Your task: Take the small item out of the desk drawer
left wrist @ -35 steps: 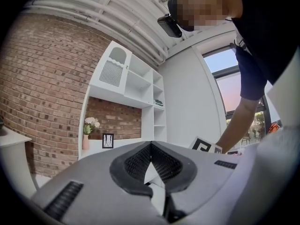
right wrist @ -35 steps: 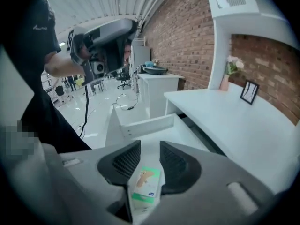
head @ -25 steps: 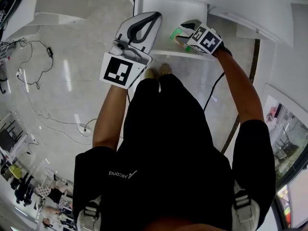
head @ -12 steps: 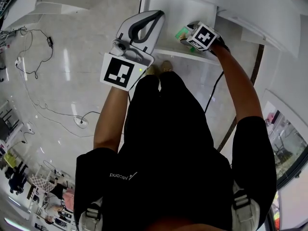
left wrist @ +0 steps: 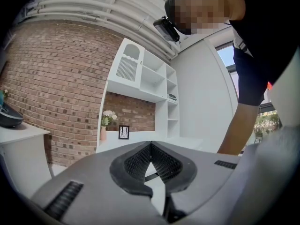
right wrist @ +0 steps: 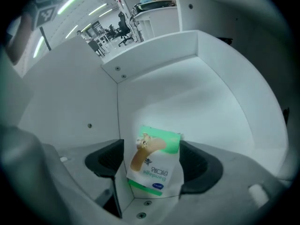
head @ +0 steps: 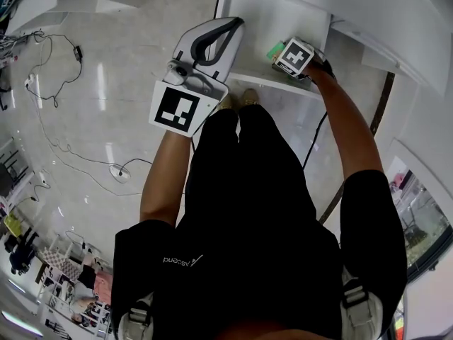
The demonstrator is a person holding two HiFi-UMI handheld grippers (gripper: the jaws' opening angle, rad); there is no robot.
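Note:
The white desk drawer (head: 272, 16) stands pulled out. A small green-and-white bandage box (right wrist: 154, 161) stands upright in its near corner, and in the head view only its green edge (head: 274, 49) shows. My right gripper (right wrist: 153, 168) reaches down into the drawer, its jaws opening, with the box between the two dark pads (right wrist: 199, 165). In the head view the right gripper (head: 281, 54) is mostly hidden under its marker cube. My left gripper (head: 228, 25) hovers left of the drawer, shut and empty, and in its own view the left gripper (left wrist: 151, 146) points across the room.
White drawer walls (right wrist: 187, 78) close in around the box. The desk top (head: 396, 27) runs to the right of the drawer. Cables (head: 56, 69) trail over the shiny floor at the left. The person's shoes (head: 241, 101) stand just below the drawer front.
The right gripper has moved closer over the green box, covering most of it in the head view. The left gripper has stayed about where it was.

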